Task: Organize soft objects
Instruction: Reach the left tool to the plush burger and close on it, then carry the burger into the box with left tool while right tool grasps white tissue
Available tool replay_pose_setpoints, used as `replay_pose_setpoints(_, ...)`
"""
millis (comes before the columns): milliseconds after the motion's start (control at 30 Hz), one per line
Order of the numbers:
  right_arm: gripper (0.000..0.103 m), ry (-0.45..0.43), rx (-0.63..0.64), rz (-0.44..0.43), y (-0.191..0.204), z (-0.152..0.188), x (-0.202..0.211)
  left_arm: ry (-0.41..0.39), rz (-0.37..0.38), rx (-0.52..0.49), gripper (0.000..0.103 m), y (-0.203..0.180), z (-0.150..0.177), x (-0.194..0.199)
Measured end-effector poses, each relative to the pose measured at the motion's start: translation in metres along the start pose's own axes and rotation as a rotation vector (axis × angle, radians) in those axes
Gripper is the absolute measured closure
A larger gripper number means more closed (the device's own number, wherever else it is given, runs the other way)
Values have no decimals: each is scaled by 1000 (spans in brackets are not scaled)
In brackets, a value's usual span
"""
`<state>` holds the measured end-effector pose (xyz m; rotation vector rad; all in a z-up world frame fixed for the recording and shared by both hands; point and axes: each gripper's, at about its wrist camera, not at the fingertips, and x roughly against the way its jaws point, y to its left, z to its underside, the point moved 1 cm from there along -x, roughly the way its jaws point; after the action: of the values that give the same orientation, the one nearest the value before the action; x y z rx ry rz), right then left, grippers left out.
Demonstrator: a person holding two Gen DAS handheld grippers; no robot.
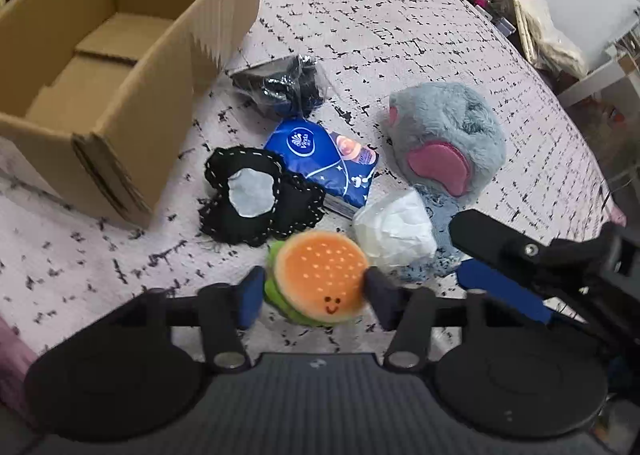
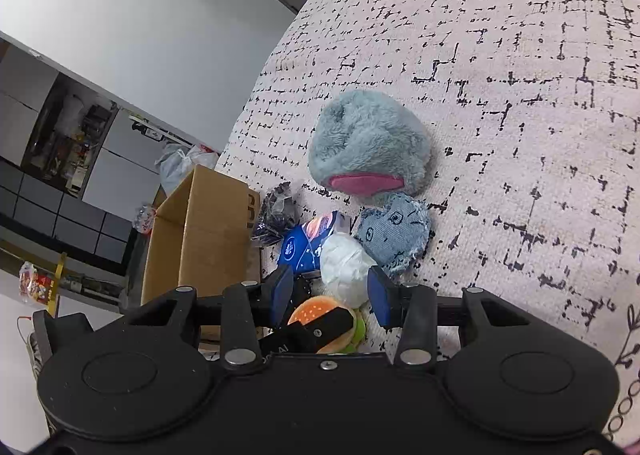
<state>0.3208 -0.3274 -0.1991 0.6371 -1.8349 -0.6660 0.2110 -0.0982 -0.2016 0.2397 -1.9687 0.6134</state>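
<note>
Here left claw (image 1: 310, 293) brackets burger plush (image 1: 320, 279), unclamped

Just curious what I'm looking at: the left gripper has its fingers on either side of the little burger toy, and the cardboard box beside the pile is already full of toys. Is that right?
Not quite. The left gripper does have its fingers on either side of the burger toy, but the cardboard box is empty: the left wrist view shows its bare bottom, and the other soft things lie outside it on the bedspread.
</note>
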Motion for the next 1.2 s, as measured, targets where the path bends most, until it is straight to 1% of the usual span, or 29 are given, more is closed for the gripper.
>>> replay_pose_setpoints(100, 60, -6, 14, 6, 0, 0, -3, -9, 1, 4, 58, 0, 0, 2)
replay_pose_setpoints(267, 60, -24, 68, 17, 7, 2, -9, -9, 18, 13, 61, 4, 0, 2)
replay_pose_setpoints(400, 60, -7, 95, 29, 12, 2, -16, -11, 24, 15, 63, 9, 2, 5)
replay_pose_setpoints(533, 60, 16, 130, 78, 15, 7, -26, -9, 27, 22, 64, 14, 3, 8)
replay_pose_setpoints(600, 61, 12, 139, 108, 14, 10, -30, -9, 34, 23, 65, 17, 3, 10)
replay_pose_setpoints(733, 72, 11, 180, 117, 18, 15, -32, -11, 33, 41, 65, 25, 3, 14)
replay_pose_setpoints(833, 73, 18, 199, 117, 22, 19, -30, -23, 32, 48, 65, 29, 2, 18)
replay_pose_setpoints(867, 75, 17, 200, 111, 22, 19, -28, -28, 32, 47, 66, 30, 2, 20)
replay_pose_setpoints(1000, 77, -8, 204, 113, 26, 20, -16, -37, 39, 39, 66, 33, 0, 30)
replay_pose_setpoints(1033, 103, -14, 205, 111, 27, 21, -13, -46, 41, 29, 66, 32, -1, 34)
replay_pose_setpoints(1100, 103, -22, 185, 108, 27, 20, -7, -65, 39, 13, 66, 33, -1, 42)
replay_pose_setpoints(1200, 103, -45, 203, 113, 32, 22, 1, -91, 39, 4, 67, 35, -2, 56)
